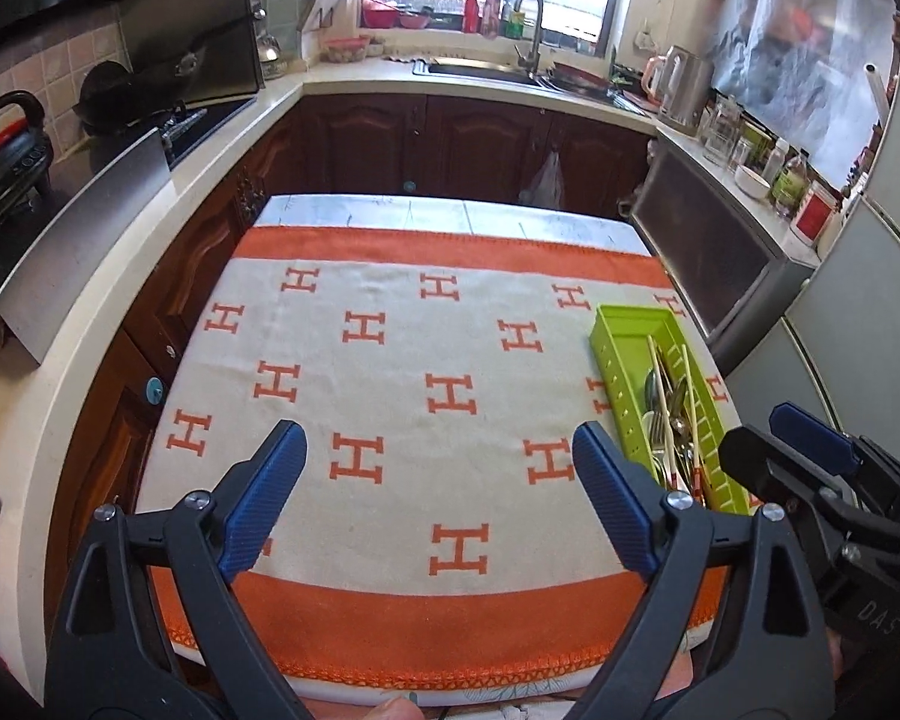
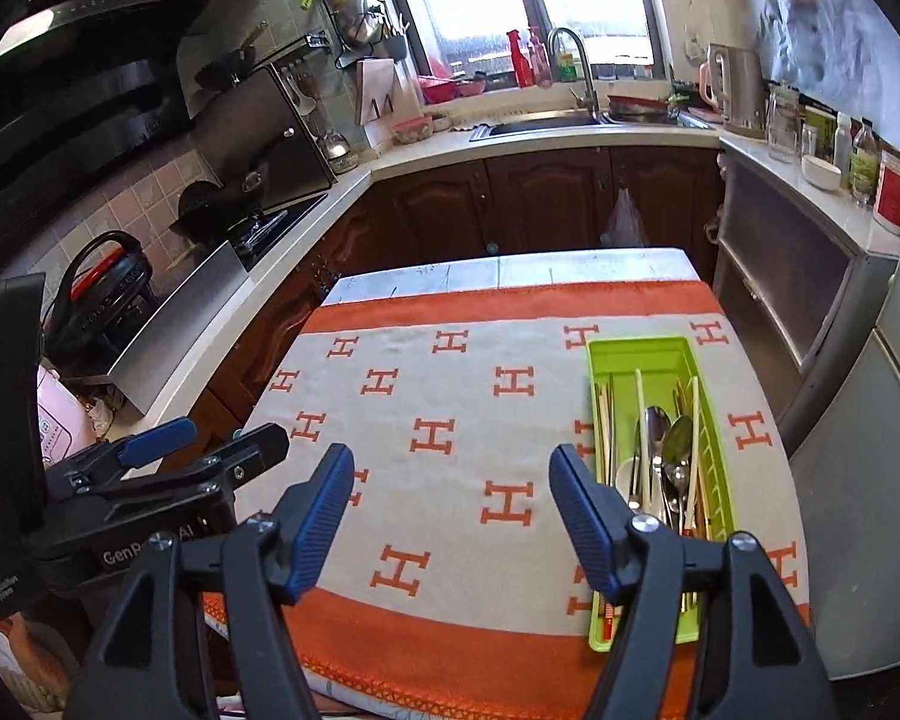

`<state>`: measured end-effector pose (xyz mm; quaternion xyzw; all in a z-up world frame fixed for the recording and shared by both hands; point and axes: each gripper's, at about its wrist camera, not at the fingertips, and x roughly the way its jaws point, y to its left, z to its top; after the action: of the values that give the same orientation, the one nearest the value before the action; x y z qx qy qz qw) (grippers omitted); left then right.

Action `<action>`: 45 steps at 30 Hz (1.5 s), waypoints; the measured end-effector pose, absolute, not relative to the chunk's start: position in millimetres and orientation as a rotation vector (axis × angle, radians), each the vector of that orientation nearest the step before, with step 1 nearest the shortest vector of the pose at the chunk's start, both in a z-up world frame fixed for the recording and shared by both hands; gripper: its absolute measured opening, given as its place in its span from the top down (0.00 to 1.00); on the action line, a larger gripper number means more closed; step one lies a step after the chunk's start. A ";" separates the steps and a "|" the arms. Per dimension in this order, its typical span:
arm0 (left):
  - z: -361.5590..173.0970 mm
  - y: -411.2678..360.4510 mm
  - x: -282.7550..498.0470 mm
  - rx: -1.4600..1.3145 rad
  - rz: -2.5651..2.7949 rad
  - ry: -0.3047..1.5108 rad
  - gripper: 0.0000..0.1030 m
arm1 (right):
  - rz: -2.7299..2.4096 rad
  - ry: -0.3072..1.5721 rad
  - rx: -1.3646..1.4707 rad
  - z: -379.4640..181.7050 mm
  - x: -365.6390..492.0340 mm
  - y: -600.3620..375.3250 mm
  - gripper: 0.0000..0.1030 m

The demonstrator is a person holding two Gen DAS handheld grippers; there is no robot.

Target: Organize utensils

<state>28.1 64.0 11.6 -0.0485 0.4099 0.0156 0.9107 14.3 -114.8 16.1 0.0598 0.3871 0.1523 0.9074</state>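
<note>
While spoons point(image 2: 669, 450) and chopsticks point(image 2: 642, 420) are gathered in the green tray point(image 2: 630, 354) at the cloth's point(image 2: 450, 480) right edge, no loose utensil is seen; sorted, or awaiting finer sorting. Both the left gripper point(image 1: 438, 480) and right gripper point(image 2: 450, 498) are held wide, empty, near, unobstructed.

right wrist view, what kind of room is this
A home kitchen, most likely. A sink with a tap sits under the window, pots hang on the wall by the stove, and a green tray of cutlery rests on the cloth-covered table.
</note>
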 end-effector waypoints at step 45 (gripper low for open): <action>-15.0 57.5 39.4 -0.050 0.062 0.916 0.13 | 0.325 0.876 0.163 -9.7 27.4 -109.2 0.33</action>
<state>39.4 57.5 -15.0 -0.0239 0.4422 0.0301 0.8961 27.4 -109.2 -9.7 0.0783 0.4219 0.1564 0.8896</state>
